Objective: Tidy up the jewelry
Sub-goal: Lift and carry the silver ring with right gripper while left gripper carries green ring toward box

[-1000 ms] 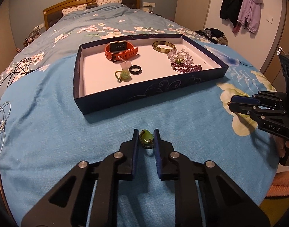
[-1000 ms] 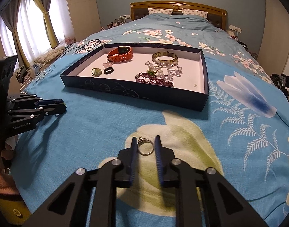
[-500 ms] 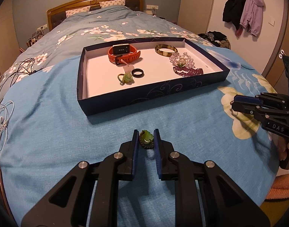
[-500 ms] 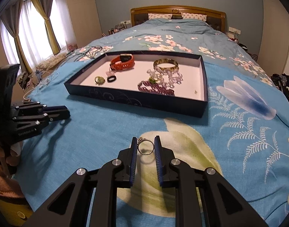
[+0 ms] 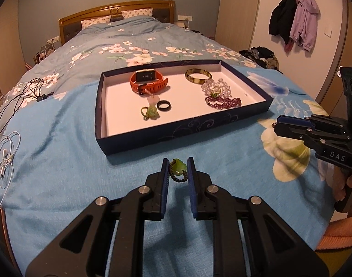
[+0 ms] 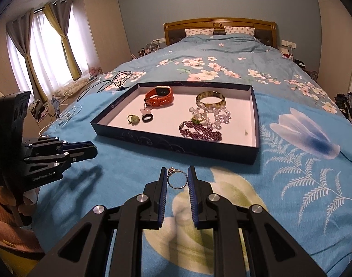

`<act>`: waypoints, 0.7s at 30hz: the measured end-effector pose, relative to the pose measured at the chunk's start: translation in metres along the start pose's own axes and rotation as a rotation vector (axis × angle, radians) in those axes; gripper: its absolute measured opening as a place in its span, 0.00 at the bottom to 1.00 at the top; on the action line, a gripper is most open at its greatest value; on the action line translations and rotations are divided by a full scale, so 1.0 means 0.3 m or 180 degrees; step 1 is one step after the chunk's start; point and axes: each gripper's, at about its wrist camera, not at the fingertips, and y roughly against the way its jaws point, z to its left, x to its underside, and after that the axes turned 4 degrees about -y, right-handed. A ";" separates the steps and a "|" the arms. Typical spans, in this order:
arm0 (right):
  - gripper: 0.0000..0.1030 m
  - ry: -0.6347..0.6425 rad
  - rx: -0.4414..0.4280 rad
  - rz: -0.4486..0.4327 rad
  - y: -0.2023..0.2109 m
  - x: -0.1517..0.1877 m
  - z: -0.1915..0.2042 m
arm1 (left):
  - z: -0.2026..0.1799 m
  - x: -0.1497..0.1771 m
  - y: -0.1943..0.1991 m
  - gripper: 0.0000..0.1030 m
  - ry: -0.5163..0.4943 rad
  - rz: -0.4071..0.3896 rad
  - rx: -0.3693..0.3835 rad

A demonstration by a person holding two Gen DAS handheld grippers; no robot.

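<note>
Left wrist view: the left gripper (image 5: 178, 170) is clamped on a green bead ring (image 5: 178, 170), held above the blue bedspread (image 5: 60, 161). Ahead of its tips sits the dark tray (image 5: 176, 131), holding an orange watch (image 5: 148, 82), a black ring (image 5: 164, 105) and a purple bracelet (image 5: 224, 102). In the right wrist view, the right gripper (image 6: 177, 179) pinches a silver ring (image 6: 177, 179), with the same tray just beyond it.

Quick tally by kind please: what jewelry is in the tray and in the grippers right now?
Rings: 4, namely green bead ring and black ring in the tray, green stone ring in left gripper, silver ring in right gripper
Bracelets: 3, namely bangle, clear beads, purple beads
Watches: 1, orange watch
Total: 8
</note>
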 end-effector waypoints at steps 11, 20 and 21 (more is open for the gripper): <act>0.16 0.0015 -0.0050 -0.0086 -0.001 -0.031 0.012 | -0.010 -0.044 0.022 0.15 0.0001 -0.0154 -0.0057; 0.16 0.0014 -0.0055 -0.0147 -0.004 -0.052 0.009 | -0.013 -0.065 0.033 0.15 0.0010 -0.0240 -0.0078; 0.16 0.0019 -0.0054 -0.0153 -0.004 -0.054 0.009 | -0.012 -0.068 0.034 0.15 0.0013 -0.0248 -0.0077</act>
